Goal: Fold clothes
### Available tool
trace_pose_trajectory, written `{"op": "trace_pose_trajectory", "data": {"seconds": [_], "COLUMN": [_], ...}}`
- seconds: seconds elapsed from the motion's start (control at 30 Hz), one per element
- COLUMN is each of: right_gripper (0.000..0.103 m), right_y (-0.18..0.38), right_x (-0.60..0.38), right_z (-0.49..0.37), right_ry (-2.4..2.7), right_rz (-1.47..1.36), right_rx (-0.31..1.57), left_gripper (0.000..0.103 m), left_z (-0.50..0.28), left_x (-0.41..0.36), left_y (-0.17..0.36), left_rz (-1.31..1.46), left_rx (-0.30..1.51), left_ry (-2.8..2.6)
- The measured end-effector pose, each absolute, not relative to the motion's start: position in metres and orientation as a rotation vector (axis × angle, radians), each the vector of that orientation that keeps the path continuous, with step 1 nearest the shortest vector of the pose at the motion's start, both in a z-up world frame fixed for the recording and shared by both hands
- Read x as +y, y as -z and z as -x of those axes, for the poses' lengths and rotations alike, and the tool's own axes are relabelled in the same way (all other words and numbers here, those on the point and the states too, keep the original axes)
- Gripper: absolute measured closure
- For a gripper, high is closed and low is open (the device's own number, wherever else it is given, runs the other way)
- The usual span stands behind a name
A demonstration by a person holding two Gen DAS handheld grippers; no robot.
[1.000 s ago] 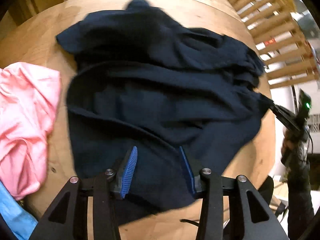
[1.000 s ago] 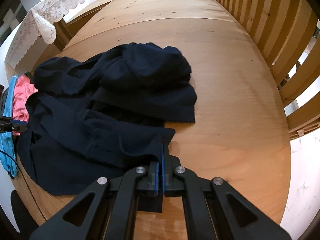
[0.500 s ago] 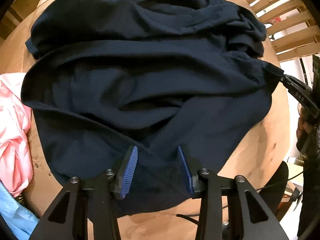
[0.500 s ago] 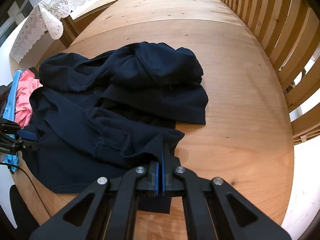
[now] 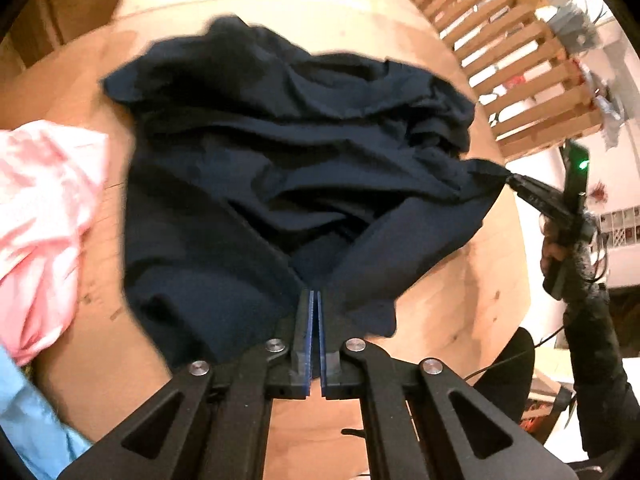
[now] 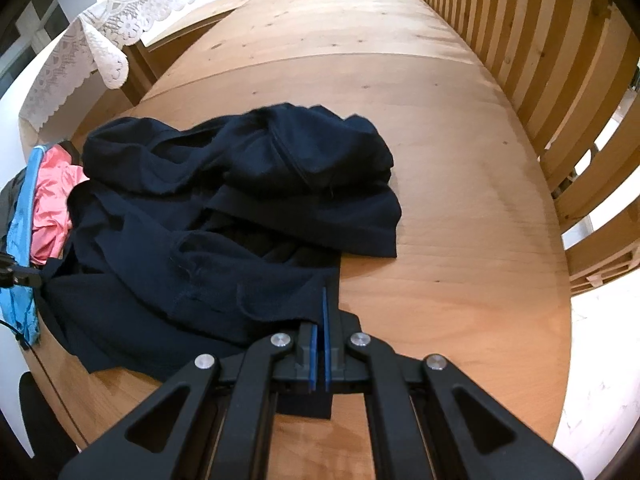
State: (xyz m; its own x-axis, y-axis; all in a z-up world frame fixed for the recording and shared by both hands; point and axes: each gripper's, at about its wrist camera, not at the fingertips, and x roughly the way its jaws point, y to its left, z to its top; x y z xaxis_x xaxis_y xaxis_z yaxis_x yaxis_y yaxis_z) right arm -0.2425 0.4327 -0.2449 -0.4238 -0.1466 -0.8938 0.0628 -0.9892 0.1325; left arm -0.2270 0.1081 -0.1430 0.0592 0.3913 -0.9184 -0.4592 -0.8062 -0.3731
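A crumpled dark navy garment (image 5: 280,168) lies on the wooden table (image 5: 472,320); it also shows in the right wrist view (image 6: 224,216). My left gripper (image 5: 314,300) is shut on the garment's near edge and lifts a fold of it. My right gripper (image 6: 320,304) is shut on another edge of the garment at the table's near side. In the left wrist view the right gripper (image 5: 516,184) pulls a corner taut at the right. In the right wrist view the left gripper (image 6: 24,280) shows at the far left edge.
A pink garment (image 5: 44,216) and a light blue one (image 5: 28,420) lie at the left; both show in the right wrist view, pink (image 6: 52,204) and blue (image 6: 24,216). A slatted wooden rail (image 6: 560,80) borders the table. A lace cloth (image 6: 92,36) hangs at the back.
My left gripper has closed on the garment's near edge and raised it, where it was open above the cloth. My right gripper stays shut on its edge.
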Motion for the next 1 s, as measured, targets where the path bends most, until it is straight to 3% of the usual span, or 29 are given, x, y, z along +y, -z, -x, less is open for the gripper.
{"op": "trace_pose_trajectory", "data": {"seconds": [0.4, 0.53, 0.63, 0.77, 0.9, 1.0], "right_gripper": [0.101, 0.101, 0.101, 0.101, 0.099, 0.083], "right_y": [0.211, 0.198, 0.218, 0.266, 0.263, 0.249], "right_x": [0.438, 0.441, 0.438, 0.422, 0.408, 0.389], "right_z": [0.197, 0.144, 0.099, 0.065, 0.059, 0.065], "right_ry": [2.61, 2.634, 2.554, 2.388, 2.379, 2.373], "right_rz": [-1.554, -1.535, -1.656, -1.888, -1.855, -1.755], "right_rx": [-0.145, -0.249, -0.355, -0.326, -0.268, -0.153], "left_gripper": [0.102, 0.101, 0.101, 0.103, 0.103, 0.103], "left_z": [0.177, 0.14, 0.114, 0.092, 0.09, 0.092], "left_x": [0.004, -0.034, -0.066, -0.087, -0.087, -0.078], "left_y": [0.114, 0.115, 0.136, 0.175, 0.18, 0.181], "left_rz": [1.715, 1.752, 1.855, 1.969, 1.942, 1.91], "left_rx": [-0.042, -0.028, -0.07, -0.054, -0.084, -0.085], "left_ry": [-1.996, -2.051, -2.029, -2.007, -2.008, -1.995]}}
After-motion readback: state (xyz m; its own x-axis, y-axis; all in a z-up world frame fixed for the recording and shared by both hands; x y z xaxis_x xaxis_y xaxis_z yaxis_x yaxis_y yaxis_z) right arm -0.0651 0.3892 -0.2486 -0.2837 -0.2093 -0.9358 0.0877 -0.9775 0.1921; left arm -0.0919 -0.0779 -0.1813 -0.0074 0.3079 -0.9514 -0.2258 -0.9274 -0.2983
